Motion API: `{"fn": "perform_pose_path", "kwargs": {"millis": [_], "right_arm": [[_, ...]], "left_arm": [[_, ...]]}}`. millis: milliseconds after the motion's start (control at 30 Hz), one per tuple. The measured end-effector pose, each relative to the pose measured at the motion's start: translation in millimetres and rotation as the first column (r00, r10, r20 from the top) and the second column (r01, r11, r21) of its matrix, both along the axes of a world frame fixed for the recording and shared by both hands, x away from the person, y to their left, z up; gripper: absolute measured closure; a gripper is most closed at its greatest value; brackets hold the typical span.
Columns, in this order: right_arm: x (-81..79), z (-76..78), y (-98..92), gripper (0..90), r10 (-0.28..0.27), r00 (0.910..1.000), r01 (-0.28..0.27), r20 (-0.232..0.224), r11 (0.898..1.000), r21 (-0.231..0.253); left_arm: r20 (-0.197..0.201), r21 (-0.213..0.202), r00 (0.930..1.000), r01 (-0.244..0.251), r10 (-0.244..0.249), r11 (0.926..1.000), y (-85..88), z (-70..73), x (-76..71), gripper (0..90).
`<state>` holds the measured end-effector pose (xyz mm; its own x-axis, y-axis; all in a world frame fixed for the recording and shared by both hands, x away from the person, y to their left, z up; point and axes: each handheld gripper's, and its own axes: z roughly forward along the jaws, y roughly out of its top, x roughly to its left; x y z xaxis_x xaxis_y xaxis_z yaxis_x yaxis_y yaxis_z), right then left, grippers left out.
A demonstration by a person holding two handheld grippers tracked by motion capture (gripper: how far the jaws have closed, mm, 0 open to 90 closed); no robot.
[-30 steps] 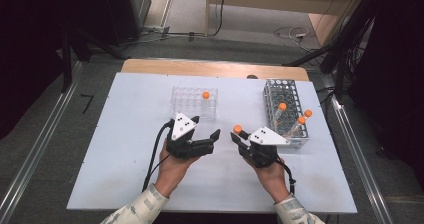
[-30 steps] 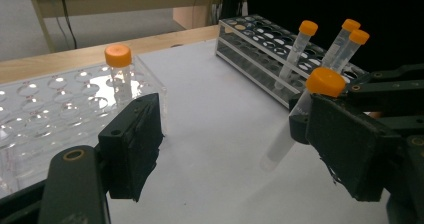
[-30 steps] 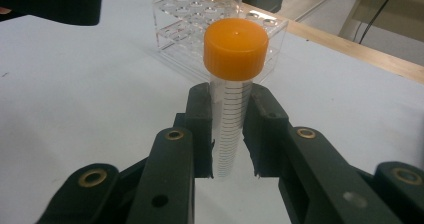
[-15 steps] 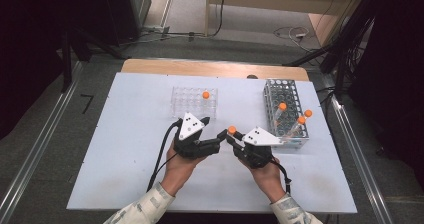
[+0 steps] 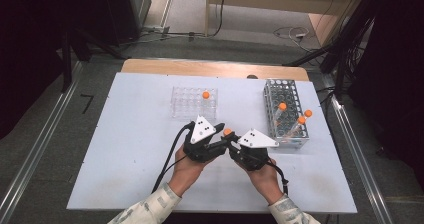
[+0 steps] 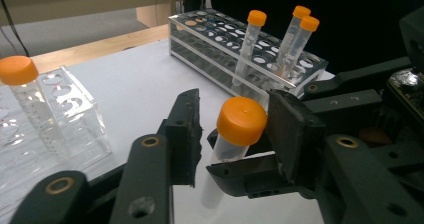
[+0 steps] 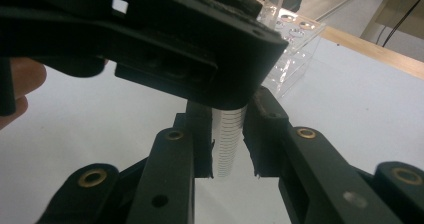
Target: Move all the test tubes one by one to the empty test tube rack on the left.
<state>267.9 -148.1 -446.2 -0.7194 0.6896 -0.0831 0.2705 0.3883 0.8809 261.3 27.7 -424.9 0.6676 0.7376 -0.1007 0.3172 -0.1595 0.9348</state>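
A clear tube [image 5: 227, 132] with an orange cap [image 6: 242, 119] stands upright between the two hands at mid-table. My right gripper [image 7: 227, 151] is shut on the tube's graduated body [image 7: 227, 134]. My left gripper [image 6: 234, 131] reaches in from the left around the cap end. Its jaws have just been closing with the tube between them. One pad [image 6: 292, 129] is at the cap, and the other pad [image 6: 185, 134] still stands a little off it. In the high view the left gripper [image 5: 220, 135] and right gripper [image 5: 233, 141] meet tip to tip.
A clear plastic rack [image 5: 192, 104] with one orange-capped tube [image 5: 205, 95] stands just beyond the hands. A metal-framed rack [image 5: 282, 91] holding three capped tubes [image 5: 301, 120] stands at the right. The white table top [image 5: 125, 149] lies bare to the left.
My left gripper has moved right up to the right gripper, and its jaws have narrowed around the tube's cap. The right hand has stayed nearly still, holding the tube.
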Motion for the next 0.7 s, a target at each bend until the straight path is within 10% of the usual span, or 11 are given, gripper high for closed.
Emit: {"fn": "perform_pose_path", "kwargs": {"millis": [700], "right_arm": [[-0.2, -0.3, -0.2, 71.7, 0.003, 1.0000, -0.003, -0.002, 1.000, -0.001]], "left_arm": [[0.003, 0.016, 1.0000, 0.006, -0.006, 0.9999, -2.5, -2.1, -0.1, 69.5]]}}
